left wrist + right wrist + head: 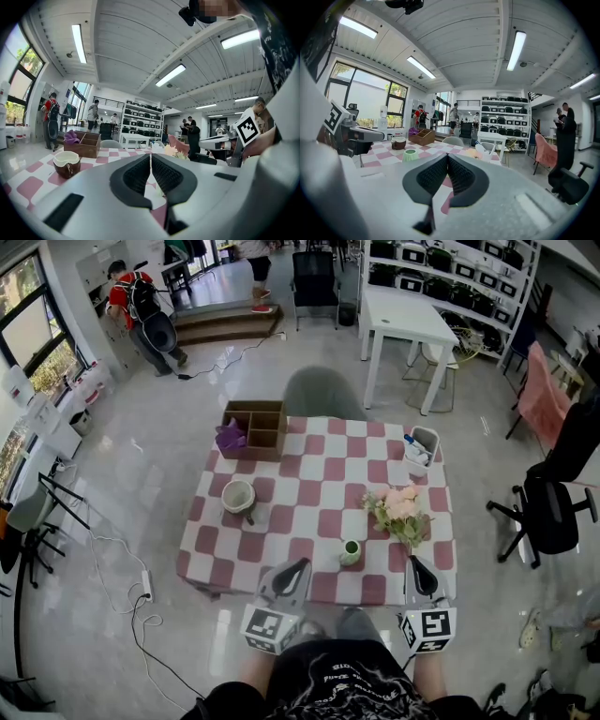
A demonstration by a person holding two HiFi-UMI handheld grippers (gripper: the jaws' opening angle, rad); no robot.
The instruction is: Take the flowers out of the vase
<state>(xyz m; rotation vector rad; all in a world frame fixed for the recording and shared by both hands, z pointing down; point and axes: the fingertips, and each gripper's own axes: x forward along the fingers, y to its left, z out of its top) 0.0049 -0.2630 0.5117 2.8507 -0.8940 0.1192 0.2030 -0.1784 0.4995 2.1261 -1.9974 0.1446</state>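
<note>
A small green vase (350, 552) stands near the front of the pink-and-white checked table (309, 484); nothing shows in its mouth. A bunch of pink flowers (401, 512) with green leaves is just right of the vase and behind it, apart from it. Both grippers hover at the table's front edge. My left gripper (298, 565) is left of the vase and my right gripper (415, 563) is right of it. Each is shut with nothing between its jaws (150, 157) (447, 156). The right gripper view shows the vase (410, 155) to the left and the flowers (474, 153) ahead.
A brown-and-white cup (238, 496) sits at the table's left. A wooden box (255, 427) holding a purple cloth is at the back left, a white basket (422, 448) at the back right. A grey chair (323, 395) stands behind the table. People move about farther back.
</note>
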